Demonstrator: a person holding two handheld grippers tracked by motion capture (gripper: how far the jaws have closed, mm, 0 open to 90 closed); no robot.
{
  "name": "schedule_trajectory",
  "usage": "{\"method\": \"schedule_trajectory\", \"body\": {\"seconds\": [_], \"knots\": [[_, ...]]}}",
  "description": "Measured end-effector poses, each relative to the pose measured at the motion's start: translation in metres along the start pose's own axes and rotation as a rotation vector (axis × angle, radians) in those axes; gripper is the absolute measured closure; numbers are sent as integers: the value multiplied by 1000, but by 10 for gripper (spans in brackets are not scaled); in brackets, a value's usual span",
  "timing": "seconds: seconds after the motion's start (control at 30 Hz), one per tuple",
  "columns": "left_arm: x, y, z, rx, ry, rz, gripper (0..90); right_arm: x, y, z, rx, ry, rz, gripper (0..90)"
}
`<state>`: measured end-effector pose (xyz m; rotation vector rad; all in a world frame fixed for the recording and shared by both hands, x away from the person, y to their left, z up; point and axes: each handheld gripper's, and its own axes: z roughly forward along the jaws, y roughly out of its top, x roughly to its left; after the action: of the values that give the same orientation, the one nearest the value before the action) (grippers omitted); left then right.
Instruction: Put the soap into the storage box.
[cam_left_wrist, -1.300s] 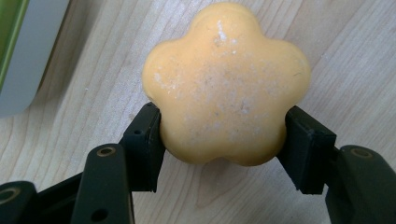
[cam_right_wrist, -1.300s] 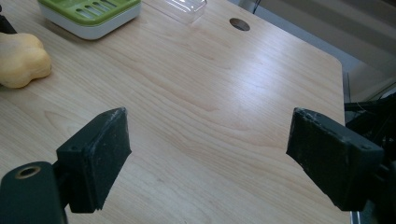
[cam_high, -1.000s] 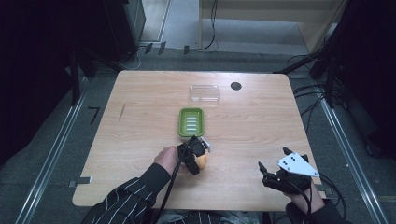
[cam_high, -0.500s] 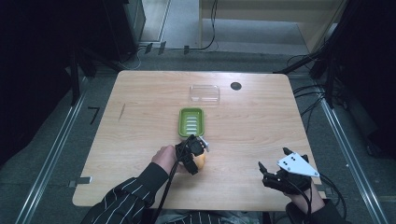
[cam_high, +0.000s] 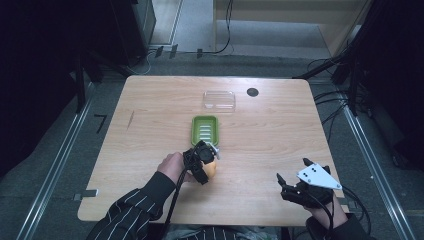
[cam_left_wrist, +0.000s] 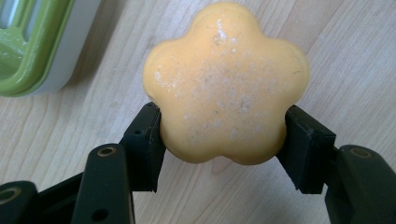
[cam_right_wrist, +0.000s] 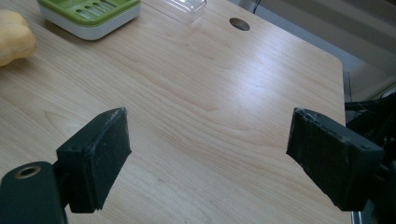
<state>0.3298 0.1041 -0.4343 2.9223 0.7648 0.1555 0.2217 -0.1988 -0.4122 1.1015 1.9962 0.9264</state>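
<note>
High view looks down from above; 2 gripper views sit close, low — all share the table (cam_high: 150, 125).

The green soap dish (cam_high: 205, 130) sits mid-table and is the main obstacle; just behind it lies a clear lid (cam_high: 219, 100), with a narrow strip of bare wood between them. Just in front of the dish, the left gripper (cam_high: 207, 162) clamps a yellow soap (cam_left_wrist: 227, 84), closing that approach. Left and right of the dish the table (cam_high: 280, 135) lies bare and passable
</note>
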Motion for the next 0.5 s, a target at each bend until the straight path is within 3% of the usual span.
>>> {"method": "schedule_trajectory", "body": {"seconds": [0.5], "knots": [[11, -4, -7, 5, 5, -4, 397, 0, 0, -1, 0, -2, -5, 137]]}}
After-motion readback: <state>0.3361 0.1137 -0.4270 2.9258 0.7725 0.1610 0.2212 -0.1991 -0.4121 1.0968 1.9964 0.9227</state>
